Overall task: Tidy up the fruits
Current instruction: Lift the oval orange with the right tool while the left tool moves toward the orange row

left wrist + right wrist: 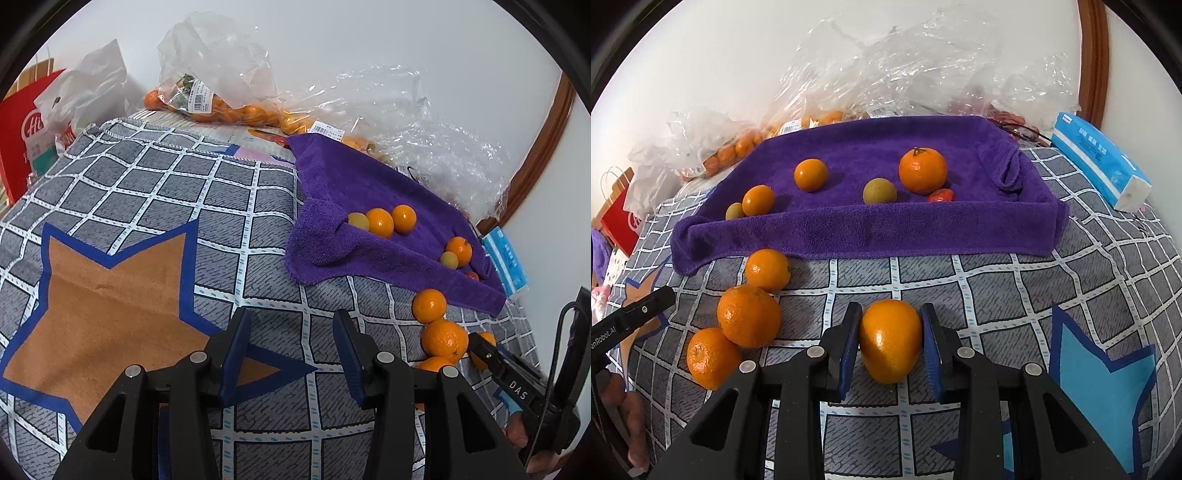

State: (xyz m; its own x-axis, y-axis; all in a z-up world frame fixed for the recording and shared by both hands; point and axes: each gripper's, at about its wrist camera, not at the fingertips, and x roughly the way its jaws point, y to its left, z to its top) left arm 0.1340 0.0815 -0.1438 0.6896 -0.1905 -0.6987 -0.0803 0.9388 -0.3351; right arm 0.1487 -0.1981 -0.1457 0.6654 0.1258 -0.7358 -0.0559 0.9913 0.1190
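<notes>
Left gripper [291, 347]: fingers spread wide, holding nothing, over checked cloth [147, 206]. Three loose oranges [749, 315] beside it. Right gripper [891, 341]: fingers clamped on one orange [890, 339]. Purple towel [871, 225] beyond carries six small fruits.

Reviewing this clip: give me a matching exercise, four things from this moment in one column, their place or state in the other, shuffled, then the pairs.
Things:
1. left gripper
2. right gripper
3. stemmed orange
4. tissue pack

Place or state:
A. on the purple towel
B. open, nothing between the fingers
C. lying right of the towel
D. closed on the large orange

Pairs: 1-B, 2-D, 3-A, 4-C
</notes>
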